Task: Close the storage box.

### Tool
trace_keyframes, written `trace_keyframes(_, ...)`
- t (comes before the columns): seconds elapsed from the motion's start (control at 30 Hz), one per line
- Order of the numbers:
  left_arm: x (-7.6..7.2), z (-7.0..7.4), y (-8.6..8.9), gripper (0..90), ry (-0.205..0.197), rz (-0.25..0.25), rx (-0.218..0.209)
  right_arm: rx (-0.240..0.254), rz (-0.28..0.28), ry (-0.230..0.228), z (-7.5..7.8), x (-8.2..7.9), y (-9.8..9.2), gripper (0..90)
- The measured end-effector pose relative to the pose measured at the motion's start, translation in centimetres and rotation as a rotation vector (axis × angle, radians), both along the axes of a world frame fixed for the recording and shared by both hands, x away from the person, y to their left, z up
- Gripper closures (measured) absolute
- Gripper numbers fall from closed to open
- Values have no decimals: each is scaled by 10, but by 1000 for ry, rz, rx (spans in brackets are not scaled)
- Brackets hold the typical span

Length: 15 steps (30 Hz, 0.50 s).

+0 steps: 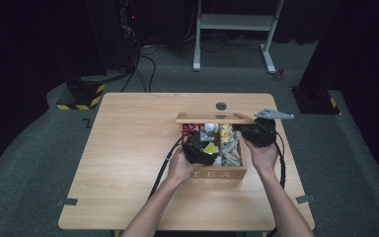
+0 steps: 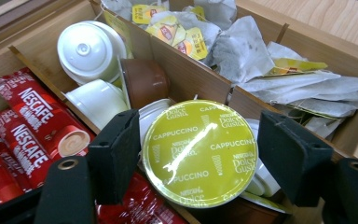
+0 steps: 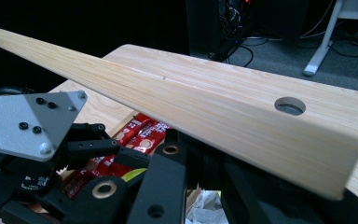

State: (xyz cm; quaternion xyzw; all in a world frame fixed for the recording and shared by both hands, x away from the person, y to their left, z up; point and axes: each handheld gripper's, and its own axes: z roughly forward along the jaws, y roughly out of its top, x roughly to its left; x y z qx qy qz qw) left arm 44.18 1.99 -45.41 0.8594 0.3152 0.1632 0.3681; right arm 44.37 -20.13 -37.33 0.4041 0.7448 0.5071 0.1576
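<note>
Wooden table (image 1: 128, 163) on grey carpet (image 1: 24, 163), dark room; left gripper (image 2: 200, 154) fingers apart around capsule (image 2: 199, 151), right gripper (image 1: 259, 132) fingers together.

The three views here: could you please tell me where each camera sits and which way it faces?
High view: above the person's side, looking forward and down on the table; forearms, both hands.
Left gripper view: on the left gripper, looking into the tea box; its fingers flank a cappuccino capsule.
Right gripper view: on the right gripper, looking along the raised lid; the left gripper's grey plate.
Shared: red Nescafe sachets.
</note>
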Motion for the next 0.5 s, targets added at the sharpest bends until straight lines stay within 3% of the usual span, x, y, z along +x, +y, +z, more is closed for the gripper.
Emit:
trace_keyframes(0.2,-2,-1,-3,380,-2,-7,29,-1,-1,-1,0,0,0,892)
trace_keyframes(0.5,-2,0,1,391,-7,-9,2,1,-1,0,-1,0,0,892)
